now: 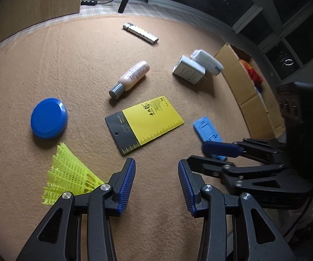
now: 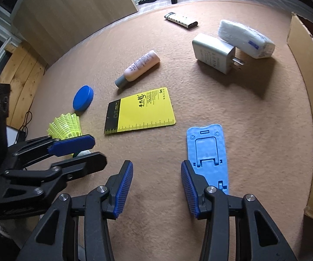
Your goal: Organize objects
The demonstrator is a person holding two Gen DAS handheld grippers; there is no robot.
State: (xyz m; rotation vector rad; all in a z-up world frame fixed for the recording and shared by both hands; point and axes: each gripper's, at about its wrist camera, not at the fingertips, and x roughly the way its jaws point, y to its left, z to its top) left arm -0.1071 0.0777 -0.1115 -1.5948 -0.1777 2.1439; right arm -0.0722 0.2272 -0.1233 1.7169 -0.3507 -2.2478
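Note:
On the tan carpet lie a yellow card [image 1: 148, 122] [image 2: 140, 111], a small lotion bottle [image 1: 130, 78] [image 2: 138, 69], a blue lid [image 1: 48, 118] [image 2: 82, 97], a yellow shuttlecock [image 1: 70, 175] [image 2: 66, 126], a light blue phone stand [image 1: 208, 133] [image 2: 208, 157], a grey charger [image 1: 189, 69] [image 2: 216, 53], a white tissue pack [image 1: 207, 62] [image 2: 245, 39] and a lighter [image 1: 140, 32] [image 2: 181, 20]. My left gripper [image 1: 156, 184] [image 2: 84, 152] is open and empty, right of the shuttlecock. My right gripper [image 2: 156, 189] [image 1: 208, 156] is open and empty, its right finger beside the phone stand.
An open cardboard box [image 1: 247, 91] [image 2: 304, 65] with red contents stands at the carpet's right edge. A wooden panel [image 1: 34, 0] [image 2: 73, 15] stands at the back left. A power strip and chair legs lie beyond the carpet's far edge.

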